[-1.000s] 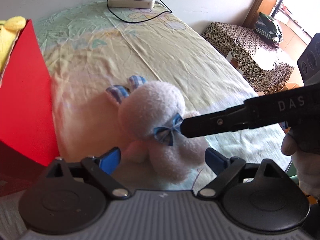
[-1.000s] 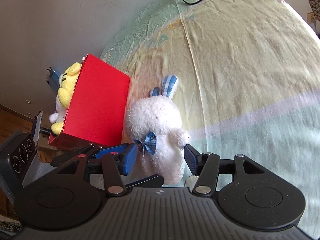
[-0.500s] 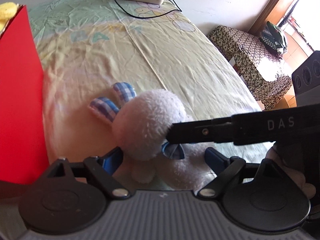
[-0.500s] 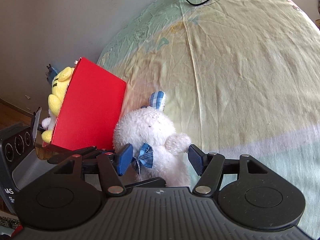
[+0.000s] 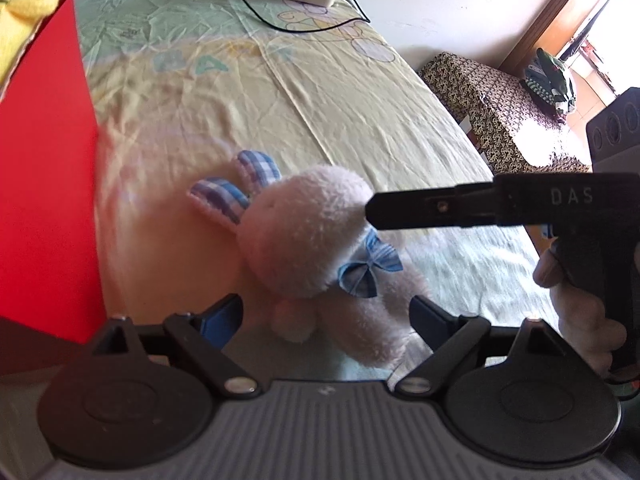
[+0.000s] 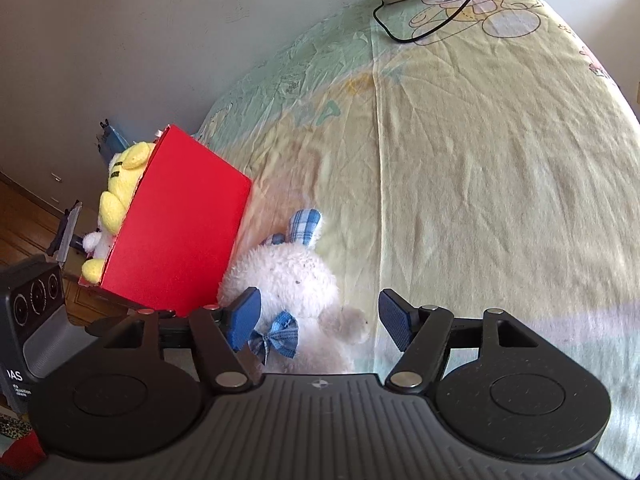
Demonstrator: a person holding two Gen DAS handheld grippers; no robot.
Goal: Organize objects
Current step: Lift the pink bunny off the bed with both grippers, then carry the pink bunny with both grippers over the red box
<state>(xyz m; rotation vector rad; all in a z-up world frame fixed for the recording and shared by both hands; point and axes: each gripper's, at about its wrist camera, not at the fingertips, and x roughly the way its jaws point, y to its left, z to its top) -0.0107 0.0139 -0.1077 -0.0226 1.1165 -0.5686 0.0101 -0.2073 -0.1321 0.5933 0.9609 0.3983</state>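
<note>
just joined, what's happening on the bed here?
A person with a handheld gripper in each hand is working on a white plush bunny lying on the bedsheet beside a red box that already holds a yellow plush toy. The right gripper has just opened its jaws; the bunny sits between them, unpressed. The left gripper is open around its body too.

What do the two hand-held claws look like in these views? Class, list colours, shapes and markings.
Left claw: black ribbed housing, two round black discs, black linkage arms with silver pivots, blue pads. Right claw: the same build; in the left view its long black finger leads to a black body with pale "DAS" lettering, held by a bare hand. No sleeves or cables show.
</note>
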